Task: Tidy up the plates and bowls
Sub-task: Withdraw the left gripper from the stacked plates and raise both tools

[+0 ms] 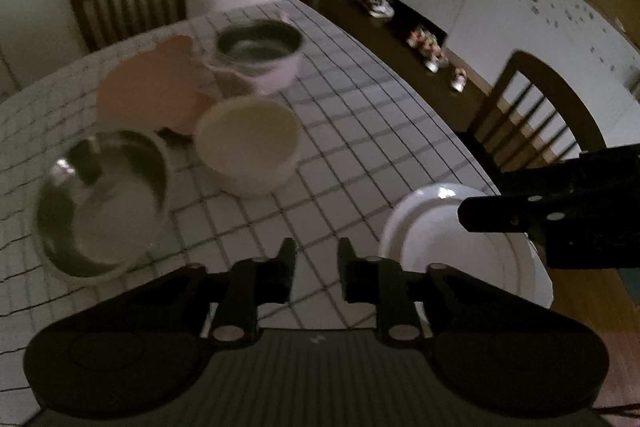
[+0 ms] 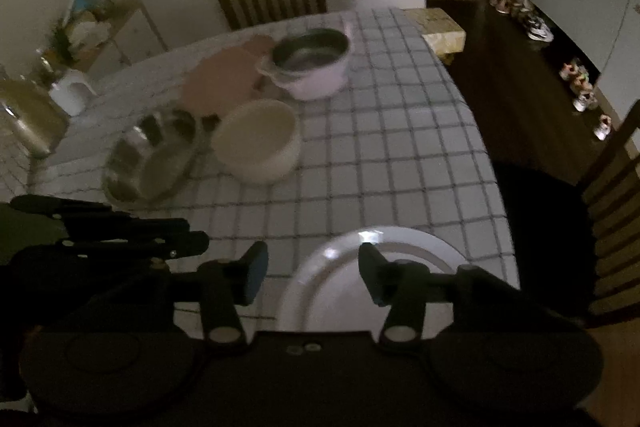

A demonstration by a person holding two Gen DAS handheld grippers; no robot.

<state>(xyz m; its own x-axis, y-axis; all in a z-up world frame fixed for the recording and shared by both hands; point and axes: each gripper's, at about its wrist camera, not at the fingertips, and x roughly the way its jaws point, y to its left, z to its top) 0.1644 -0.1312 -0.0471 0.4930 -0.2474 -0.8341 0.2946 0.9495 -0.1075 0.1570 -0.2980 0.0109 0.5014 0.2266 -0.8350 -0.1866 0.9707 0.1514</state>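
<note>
Currently the white plate (image 2: 340,291) is lying flat at the near right edge of the checked tablecloth (image 2: 400,155), directly under the right gripper (image 2: 312,277). Its fingers are standing wide apart, empty: one hanging over the plate's centre, the other over bare cloth beyond the plate's left rim. Round plate, no long axis. The right gripper is nearer by far and is tilting down onto it. The left gripper (image 1: 316,269) is hovering just left of the plate, fingers narrowly parted, holding nothing. Well apart, toward the far edge, are sitting a cream bowl (image 2: 256,141), steel bowl (image 2: 150,157), pink-walled bowl (image 2: 310,65) and pink plate (image 2: 224,79).
</note>
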